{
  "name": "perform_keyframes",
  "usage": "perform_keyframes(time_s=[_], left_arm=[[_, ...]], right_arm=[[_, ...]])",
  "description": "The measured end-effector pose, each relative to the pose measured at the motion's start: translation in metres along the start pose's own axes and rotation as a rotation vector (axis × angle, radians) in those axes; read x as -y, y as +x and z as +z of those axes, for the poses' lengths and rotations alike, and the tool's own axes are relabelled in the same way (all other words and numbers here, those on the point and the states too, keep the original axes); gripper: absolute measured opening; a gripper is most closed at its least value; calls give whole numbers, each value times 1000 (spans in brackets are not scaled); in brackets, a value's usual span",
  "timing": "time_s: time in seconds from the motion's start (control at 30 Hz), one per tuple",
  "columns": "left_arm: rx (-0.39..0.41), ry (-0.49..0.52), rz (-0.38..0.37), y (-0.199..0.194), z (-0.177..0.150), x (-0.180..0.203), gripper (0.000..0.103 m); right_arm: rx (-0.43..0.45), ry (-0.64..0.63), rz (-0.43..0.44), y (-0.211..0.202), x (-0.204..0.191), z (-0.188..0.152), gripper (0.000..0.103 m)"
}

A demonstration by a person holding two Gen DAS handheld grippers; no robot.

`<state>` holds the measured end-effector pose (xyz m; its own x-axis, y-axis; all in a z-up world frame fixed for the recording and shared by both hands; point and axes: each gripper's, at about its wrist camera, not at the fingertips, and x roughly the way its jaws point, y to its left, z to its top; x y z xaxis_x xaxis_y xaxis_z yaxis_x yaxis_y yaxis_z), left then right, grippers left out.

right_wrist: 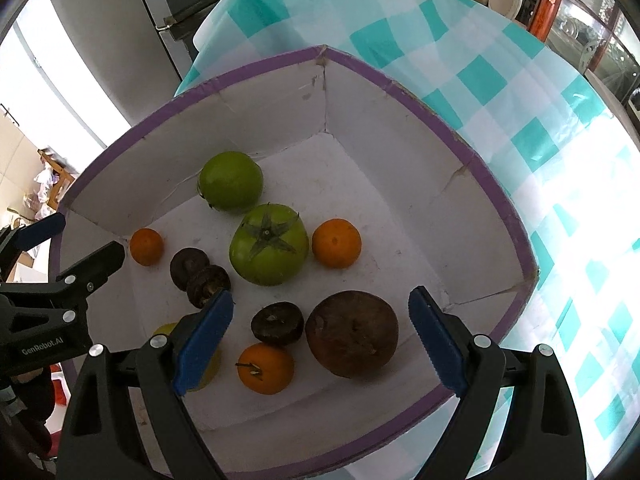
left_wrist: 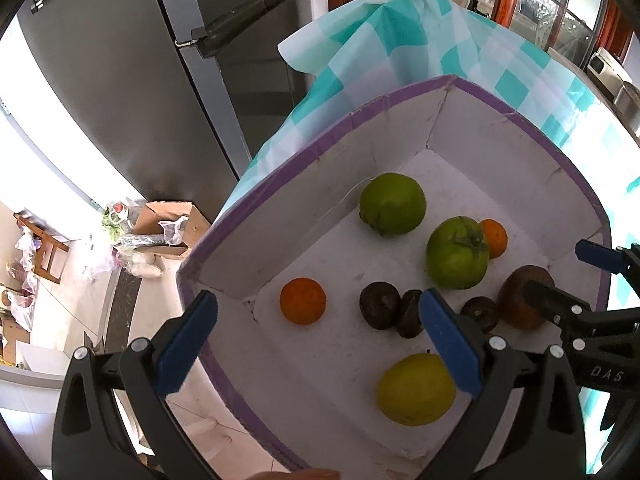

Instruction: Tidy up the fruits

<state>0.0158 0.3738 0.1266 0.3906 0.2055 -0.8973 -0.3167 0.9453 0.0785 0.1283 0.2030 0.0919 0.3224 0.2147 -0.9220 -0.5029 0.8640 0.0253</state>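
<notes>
A white cardboard box with a purple rim (right_wrist: 496,200) holds the fruit. Inside lie a green tomato-like fruit (right_wrist: 269,245), a round green fruit (right_wrist: 231,181), oranges (right_wrist: 337,243), small dark fruits (right_wrist: 277,323), a large brown fruit (right_wrist: 352,334) and a yellow-green fruit (left_wrist: 416,390). My right gripper (right_wrist: 320,338) hangs open above the box's near right part, with the large brown fruit, a small dark fruit and an orange (right_wrist: 265,368) in the gap below its fingers. My left gripper (left_wrist: 320,340) is open over the box's near left corner, straddling the wall; an orange (left_wrist: 303,301) lies just ahead.
The box stands on a table under a teal-and-white checked cloth (right_wrist: 520,92). A steel fridge (left_wrist: 132,92) is beyond the table's left edge. On the floor below sit a cardboard carton (left_wrist: 168,220) and plastic bags. The right gripper (left_wrist: 554,266) shows at the left wrist view's right edge.
</notes>
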Motion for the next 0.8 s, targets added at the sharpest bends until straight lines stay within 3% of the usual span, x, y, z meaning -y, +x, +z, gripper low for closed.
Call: perform_keyframes(time_s=[0.8], left_arm=[[-7, 66, 2, 9, -3, -1, 101]], right_arm=[[-3, 52, 23, 14, -8, 4, 87]])
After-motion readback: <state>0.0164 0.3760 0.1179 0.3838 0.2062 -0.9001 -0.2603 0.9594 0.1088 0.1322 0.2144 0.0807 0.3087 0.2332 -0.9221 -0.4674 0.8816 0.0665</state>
